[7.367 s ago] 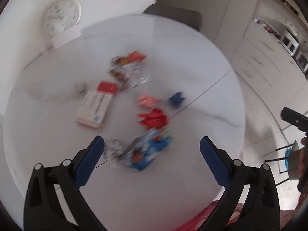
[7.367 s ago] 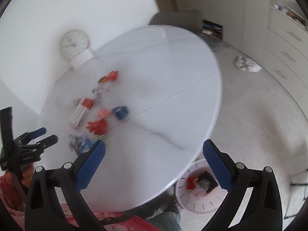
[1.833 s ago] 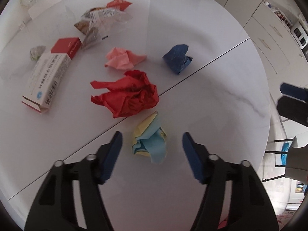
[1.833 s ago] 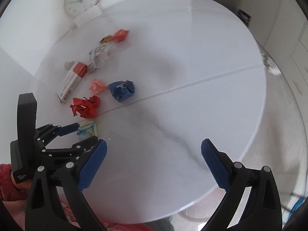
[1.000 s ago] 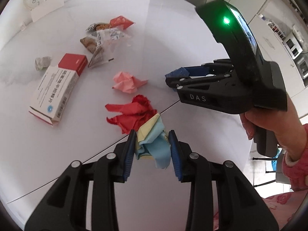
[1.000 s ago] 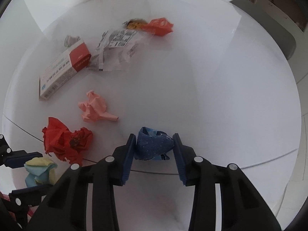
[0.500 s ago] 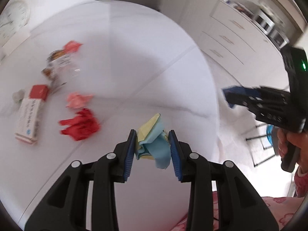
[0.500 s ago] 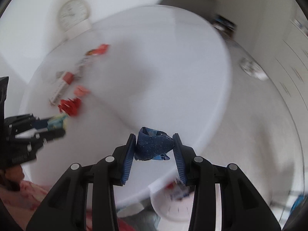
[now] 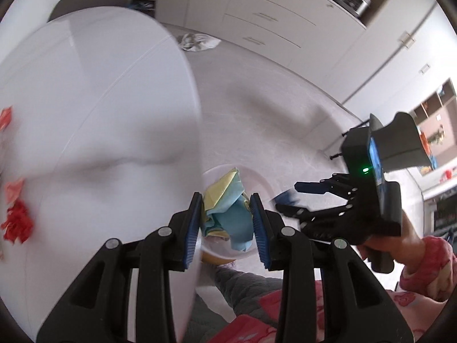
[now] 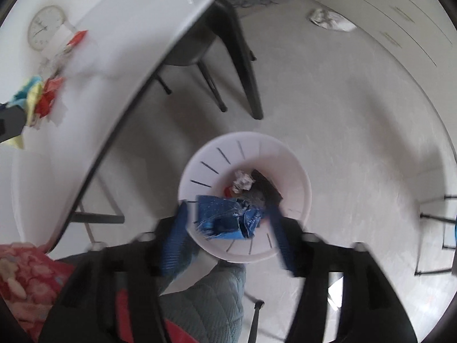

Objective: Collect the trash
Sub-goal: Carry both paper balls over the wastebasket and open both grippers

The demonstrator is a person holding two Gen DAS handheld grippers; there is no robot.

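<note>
The curved edge of the round white table [image 10: 120,57] is seen to the left of the white waste bin [image 10: 217,157], which stands on open pale floor [image 10: 357,114] just beside a dark table leg [image 10: 245,65]. The right gripper [image 10: 228,223] is held over the bin with its jaws opening; the crumpled blue wrapper [image 10: 225,217] lies between the blurred pads, and contact with them cannot be told. In the bin, a white paper ball [image 10: 242,181], a dark scrap and something red are seen. The left gripper [image 9: 227,217] is held near the table edge with the bin rim [image 9: 262,183] below it, clamped narrowly on a crumpled yellow and light blue paper [image 9: 228,211]. Red paper [image 9: 17,223] and pink paper [image 9: 14,194] lie on the tabletop. White cabinets [image 9: 271,20] line the far wall.
</note>
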